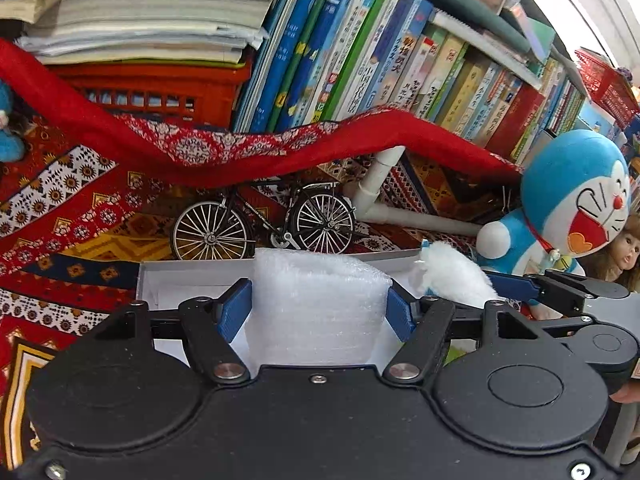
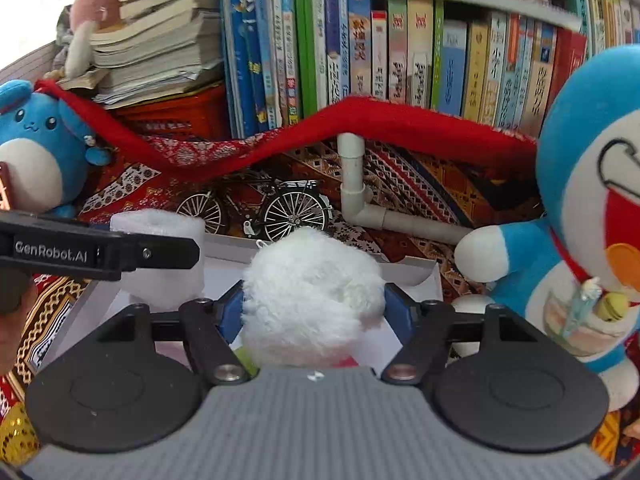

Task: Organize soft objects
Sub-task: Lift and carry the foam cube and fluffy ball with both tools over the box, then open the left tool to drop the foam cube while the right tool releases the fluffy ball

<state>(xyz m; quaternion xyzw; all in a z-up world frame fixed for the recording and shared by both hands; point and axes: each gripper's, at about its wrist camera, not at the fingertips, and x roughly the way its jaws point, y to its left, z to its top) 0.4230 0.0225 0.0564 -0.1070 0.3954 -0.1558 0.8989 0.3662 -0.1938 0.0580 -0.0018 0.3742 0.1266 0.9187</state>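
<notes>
A row of books [image 2: 400, 52] fills the back from ten to two o'clock, above a patterned red cloth [image 1: 80, 200]. At three o'clock sits a blue cat plush [image 2: 580, 208]; at nine o'clock, a blue round-eared plush [image 2: 36, 148]. A white box [image 1: 192, 276] lies centre, with a model bicycle [image 1: 264, 220] behind it at twelve. The left gripper [image 1: 318, 312] has its jaws half open, pressed on a white foam roll [image 1: 316, 304] over the box. The right gripper [image 2: 314, 312] likewise clamps a white fluffy ball [image 2: 312, 296] above the box.
</notes>
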